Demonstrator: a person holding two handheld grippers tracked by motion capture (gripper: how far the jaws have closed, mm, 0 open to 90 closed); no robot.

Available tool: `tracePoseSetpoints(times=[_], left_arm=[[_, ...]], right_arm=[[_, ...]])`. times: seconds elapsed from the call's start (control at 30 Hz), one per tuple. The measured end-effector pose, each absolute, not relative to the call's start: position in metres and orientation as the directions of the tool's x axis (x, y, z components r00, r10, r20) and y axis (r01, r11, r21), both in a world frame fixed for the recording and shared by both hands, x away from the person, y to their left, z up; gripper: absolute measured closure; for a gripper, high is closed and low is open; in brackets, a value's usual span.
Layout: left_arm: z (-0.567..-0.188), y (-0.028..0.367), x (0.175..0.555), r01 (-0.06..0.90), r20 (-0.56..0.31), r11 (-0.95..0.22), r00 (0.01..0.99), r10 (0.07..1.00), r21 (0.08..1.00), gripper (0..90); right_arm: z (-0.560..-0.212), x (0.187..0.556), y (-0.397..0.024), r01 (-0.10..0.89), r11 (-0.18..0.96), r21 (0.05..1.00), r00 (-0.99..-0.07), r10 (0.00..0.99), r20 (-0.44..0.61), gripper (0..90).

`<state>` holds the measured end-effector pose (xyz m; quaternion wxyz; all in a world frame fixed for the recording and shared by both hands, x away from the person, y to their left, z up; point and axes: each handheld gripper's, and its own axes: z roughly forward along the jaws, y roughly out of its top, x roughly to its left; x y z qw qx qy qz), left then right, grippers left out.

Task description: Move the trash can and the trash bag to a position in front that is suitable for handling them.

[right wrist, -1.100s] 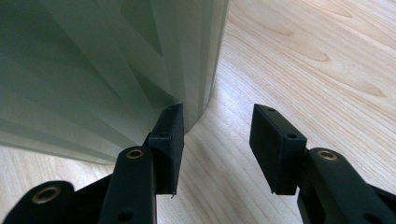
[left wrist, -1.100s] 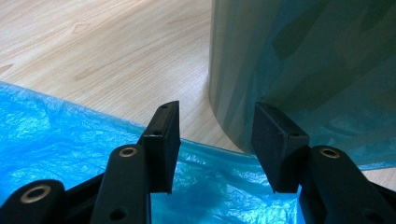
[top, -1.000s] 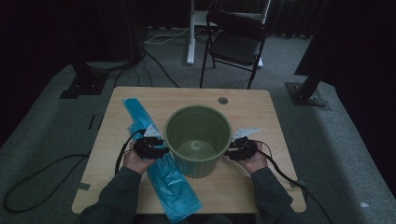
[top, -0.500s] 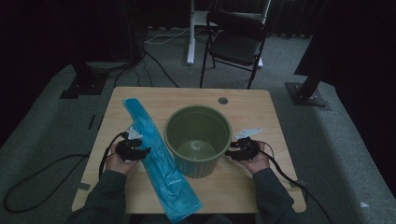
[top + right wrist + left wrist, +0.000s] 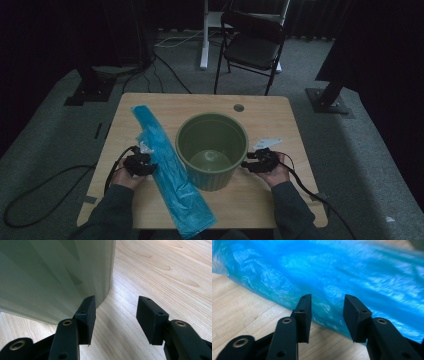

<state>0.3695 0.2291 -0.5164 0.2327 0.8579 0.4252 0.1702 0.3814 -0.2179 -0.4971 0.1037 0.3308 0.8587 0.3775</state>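
A wide green ribbed bucket (image 5: 212, 177) stands upright in the middle of the wooden table (image 5: 280, 120). A long blue plastic bag (image 5: 167, 167) lies flat to its left, running from the far left toward the near edge. My left gripper (image 5: 145, 165) rests low at the bag's left side. In the left gripper view its jaws (image 5: 327, 315) have just been closing, and the bag's crinkled edge (image 5: 337, 272) lies between them without being pinched. My right gripper (image 5: 248, 165) stands open beside the bucket's right wall (image 5: 50, 272), with only bare wood between its jaws (image 5: 116, 317).
A small white slip (image 5: 267, 143) lies on the table just beyond the right hand. A cable hole (image 5: 238, 107) sits near the far edge. A black folding chair (image 5: 252, 45) stands on the carpet behind the table. Cables trail off both sides.
The left hand has moved left, away from the bucket's side, and come down at the bag's left edge. The right hand has stayed by the bucket.
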Motion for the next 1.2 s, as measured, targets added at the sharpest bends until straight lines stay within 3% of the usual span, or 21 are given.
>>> tracePoseSetpoints(times=[0.2, 0.8, 1.2], left_arm=[[-0.52, 0.239, 0.379, 0.668, 0.085, -0.502, 0.552, 0.829, 0.55, 65.2], [-0.524, 0.27, 0.404, 0.717, 0.039, -0.359, 0.421, 0.906, 0.598, 62.5], [-0.52, 0.266, 0.403, 0.698, 0.046, -0.374, 0.44, 0.897, 0.61, 58.7]], right_arm=[[-0.5, 0.382, -0.22, 0.499, 0.493, 0.712, -0.757, 0.648, 0.081, 49.2], [-0.502, 0.383, -0.22, 0.506, 0.495, 0.706, -0.755, 0.65, 0.085, 49.3], [-0.503, 0.383, -0.224, 0.518, 0.5, 0.694, -0.744, 0.664, 0.076, 49.1]])
